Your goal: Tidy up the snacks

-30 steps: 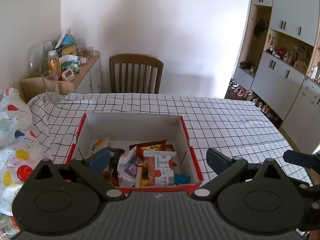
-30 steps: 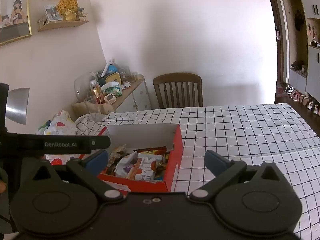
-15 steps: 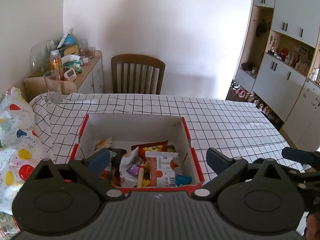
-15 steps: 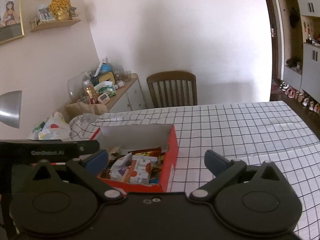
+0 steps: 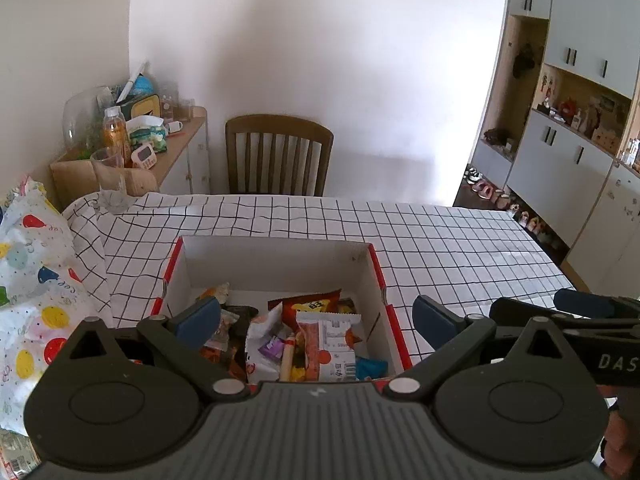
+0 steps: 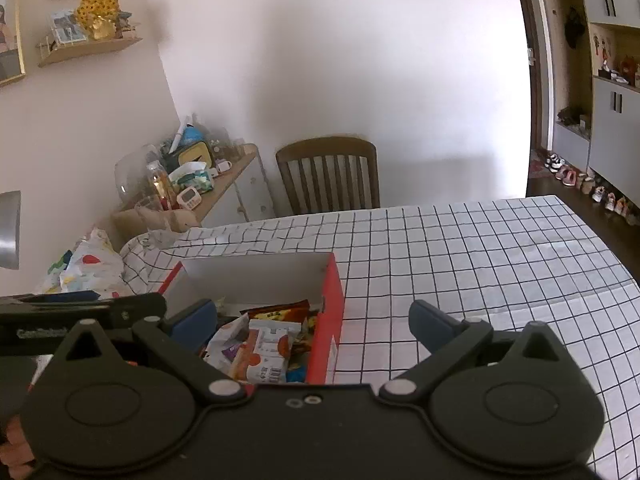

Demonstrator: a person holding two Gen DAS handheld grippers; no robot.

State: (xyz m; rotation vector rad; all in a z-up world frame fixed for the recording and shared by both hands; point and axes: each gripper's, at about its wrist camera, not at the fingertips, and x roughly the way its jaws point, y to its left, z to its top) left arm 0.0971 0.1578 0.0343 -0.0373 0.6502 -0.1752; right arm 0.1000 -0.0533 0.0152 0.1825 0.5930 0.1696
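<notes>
A red cardboard box (image 5: 378, 276) with white inner walls stands on the checked tablecloth, and several snack packets (image 5: 316, 332) lie piled in its near half. My left gripper (image 5: 316, 316) hangs open above the box's near end, nothing between its blue pads. In the right wrist view the same box (image 6: 332, 300) sits left of centre with the snack packets (image 6: 264, 344) inside. My right gripper (image 6: 312, 318) is open over the box's right wall and holds nothing. Its dark body (image 5: 580, 312) shows at the right edge of the left wrist view.
A wooden chair (image 5: 279, 154) stands at the table's far side. A glass (image 5: 109, 178) sits at the far left corner of the tablecloth (image 5: 440, 240). A spotted bag (image 5: 36, 272) lies left of the box. A cluttered sideboard (image 5: 160, 136) and tall cabinets (image 5: 576, 120) line the walls.
Both grippers have pulled back and risen a little, staying open. The right gripper has drifted right, so the box sits further left in its view.
</notes>
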